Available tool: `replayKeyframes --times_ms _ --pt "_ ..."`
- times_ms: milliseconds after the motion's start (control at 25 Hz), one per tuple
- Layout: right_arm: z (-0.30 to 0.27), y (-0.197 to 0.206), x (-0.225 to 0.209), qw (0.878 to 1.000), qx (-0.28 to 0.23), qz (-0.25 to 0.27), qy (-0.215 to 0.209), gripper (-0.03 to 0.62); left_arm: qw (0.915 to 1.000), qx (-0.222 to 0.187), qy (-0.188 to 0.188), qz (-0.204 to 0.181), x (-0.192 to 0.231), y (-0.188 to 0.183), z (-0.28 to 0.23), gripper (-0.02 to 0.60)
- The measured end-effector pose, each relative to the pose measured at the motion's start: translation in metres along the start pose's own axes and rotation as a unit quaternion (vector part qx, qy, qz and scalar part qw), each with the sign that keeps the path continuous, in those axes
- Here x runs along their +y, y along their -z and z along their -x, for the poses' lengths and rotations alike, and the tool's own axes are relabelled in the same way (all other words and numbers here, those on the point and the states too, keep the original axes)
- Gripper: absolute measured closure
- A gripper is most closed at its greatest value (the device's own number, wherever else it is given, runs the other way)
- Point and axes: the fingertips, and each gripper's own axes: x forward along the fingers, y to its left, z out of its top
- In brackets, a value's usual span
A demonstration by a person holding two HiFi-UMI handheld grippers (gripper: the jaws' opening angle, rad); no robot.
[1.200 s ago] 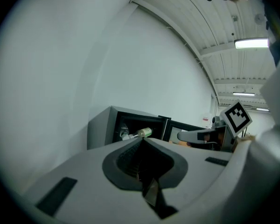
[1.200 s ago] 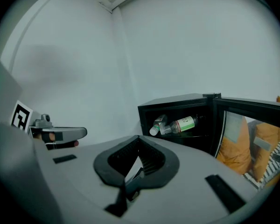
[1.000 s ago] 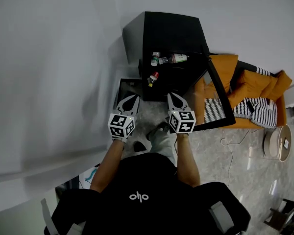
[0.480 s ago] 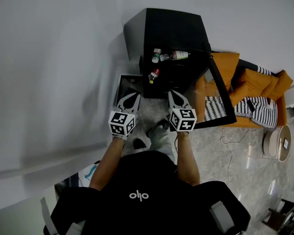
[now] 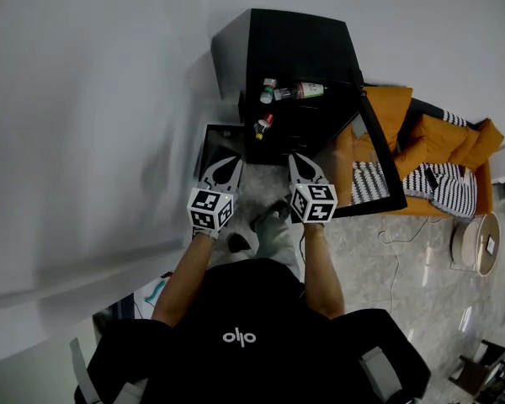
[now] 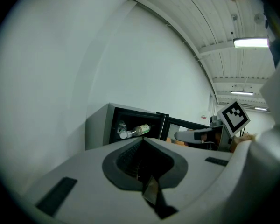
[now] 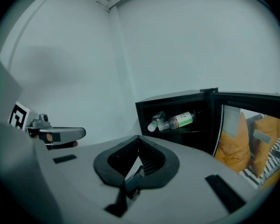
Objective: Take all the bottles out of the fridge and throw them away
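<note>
Left gripper (image 5: pixel 225 160): jaws shut together, nothing between them, touching nothing. Right gripper (image 5: pixel 298 162): same, jaws together and empty. The two are held side by side, clear of the open fridge (image 5: pixel 286 45), which stands at 12 o'clock from them. Two bottles (image 5: pixel 301 92) lie on the upper shelf. Third bottle (image 5: pixel 263 126) sits lower, at 1 o'clock from the left gripper. Door (image 5: pixel 379 154) is swung open at the fridge's 4 o'clock.
</note>
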Motion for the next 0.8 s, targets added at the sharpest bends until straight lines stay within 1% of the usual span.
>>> replayKeyframes --times_ms 360,520,640,720,800 --pt "-0.058 0.034 -0.019 1.0 0.028 0.007 -0.007 0.585 0.9999 0.016 -0.006 0.003 0.018 0.019 -0.022 0.581" --pt "-0.094 0.052 -0.036 0.999 0.029 -0.011 -0.012 0.583 0.9996 0.023 -0.013 0.007 0.033 0.032 -0.033 0.581" --pt "-0.129 0.068 -0.055 0.999 0.033 -0.034 -0.012 0.58 0.9995 0.029 -0.014 0.008 0.045 0.042 -0.047 0.581" --pt "-0.149 0.081 -0.067 0.998 0.042 -0.051 -0.007 0.56 0.9992 0.036 -0.013 0.009 0.05 0.05 -0.053 0.581" --pt "-0.169 0.095 -0.076 0.997 0.054 -0.062 -0.002 0.522 0.999 0.043 -0.012 0.008 0.056 0.059 -0.061 0.581"
